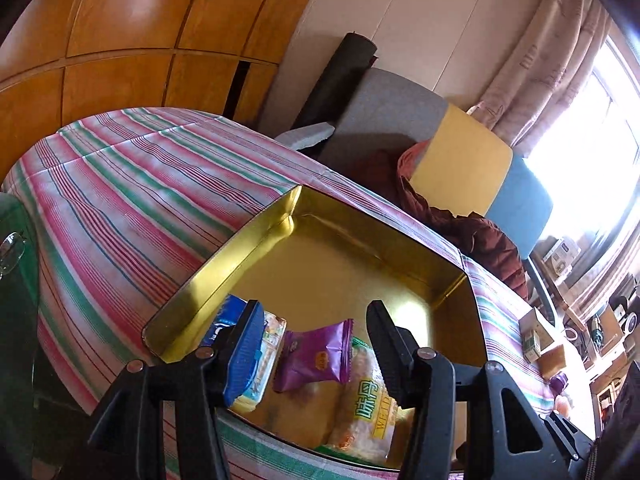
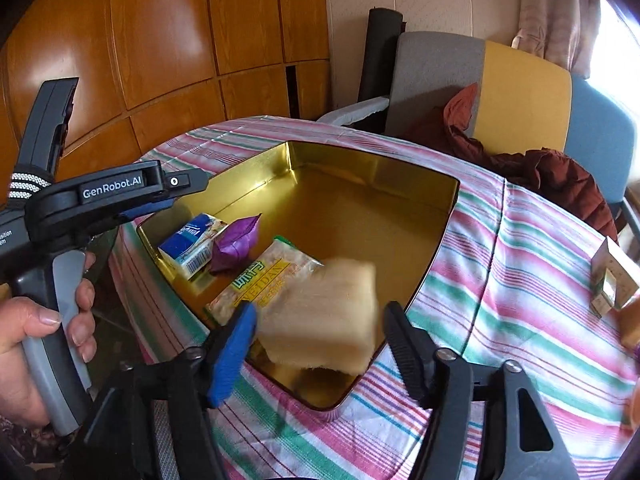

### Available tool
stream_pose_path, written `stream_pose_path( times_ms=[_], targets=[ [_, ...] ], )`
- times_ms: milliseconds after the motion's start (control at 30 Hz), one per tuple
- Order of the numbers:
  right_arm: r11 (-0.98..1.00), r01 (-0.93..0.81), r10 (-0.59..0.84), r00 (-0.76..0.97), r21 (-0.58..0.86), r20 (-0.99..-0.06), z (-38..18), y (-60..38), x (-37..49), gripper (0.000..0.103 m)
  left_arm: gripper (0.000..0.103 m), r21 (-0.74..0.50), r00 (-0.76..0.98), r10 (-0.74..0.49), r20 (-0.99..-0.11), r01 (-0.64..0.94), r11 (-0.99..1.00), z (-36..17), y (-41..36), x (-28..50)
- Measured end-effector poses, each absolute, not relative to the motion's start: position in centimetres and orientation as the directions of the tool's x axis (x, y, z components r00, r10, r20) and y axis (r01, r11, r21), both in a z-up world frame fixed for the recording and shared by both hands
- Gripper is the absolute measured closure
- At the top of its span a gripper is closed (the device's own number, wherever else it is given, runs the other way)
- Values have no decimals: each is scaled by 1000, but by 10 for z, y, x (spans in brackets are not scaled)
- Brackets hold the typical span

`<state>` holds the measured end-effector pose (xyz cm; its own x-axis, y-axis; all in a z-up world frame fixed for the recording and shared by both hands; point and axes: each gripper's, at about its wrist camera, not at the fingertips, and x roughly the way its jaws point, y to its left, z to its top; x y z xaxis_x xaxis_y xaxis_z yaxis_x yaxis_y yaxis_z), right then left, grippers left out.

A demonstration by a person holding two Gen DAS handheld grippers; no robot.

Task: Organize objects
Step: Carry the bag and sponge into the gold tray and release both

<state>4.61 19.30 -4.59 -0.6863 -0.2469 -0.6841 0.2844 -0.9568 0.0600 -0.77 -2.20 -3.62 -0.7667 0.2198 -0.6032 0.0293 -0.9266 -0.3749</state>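
A: What's the biggest thing here?

B: The table under a striped cloth in pink, green and white. On it sits the landmark, a gold metal tin, open at the top.

A: And inside the tin?

B: At its near end lies a clear rice-cracker packet with a yellow label. Blurred above the tin's near corner is a pale beige block-shaped packet, overlapping the cracker packet in the right wrist view; I can't tell whether it rests on anything. Against the tin's left wall lies a blue-and-white snack pack, and touching it, toward the tin's middle, a purple candy wrapper.

A: Anything outside the tin?

B: To its right on the cloth stands a small green-and-cream carton, well apart from the tin. Behind the tin, past the table edge, a dark red jacket lies on a seat.

A: The grippers?

B: The right gripper is spread wide over the tin's near corner, with the blurred beige packet between its fingers but touching neither. The left gripper hangs over the tin's near left end, jaws wide, gripping nothing. A hand holds its grey handle left of the tin.
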Motion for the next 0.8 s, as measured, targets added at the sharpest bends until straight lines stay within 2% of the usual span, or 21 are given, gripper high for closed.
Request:
stream_pose_path(
  times_ms=[100,467,800],
  targets=[
    [-957,276,-263,-688,91,-677,-45,199,49,25,49,-376,-763,226,-605,24,-926,-36,-19,-8],
    [-970,157,-241,-694,184,-679,-47,229,47,22,49,-385,-737,271,-619,-15,-923,-38,-7,-7],
    [-973,68,-202,-705,219,-680,-50,253,48,19,49,-374,-712,357,-604,-143,-916,-36,24,2]
  ],
)
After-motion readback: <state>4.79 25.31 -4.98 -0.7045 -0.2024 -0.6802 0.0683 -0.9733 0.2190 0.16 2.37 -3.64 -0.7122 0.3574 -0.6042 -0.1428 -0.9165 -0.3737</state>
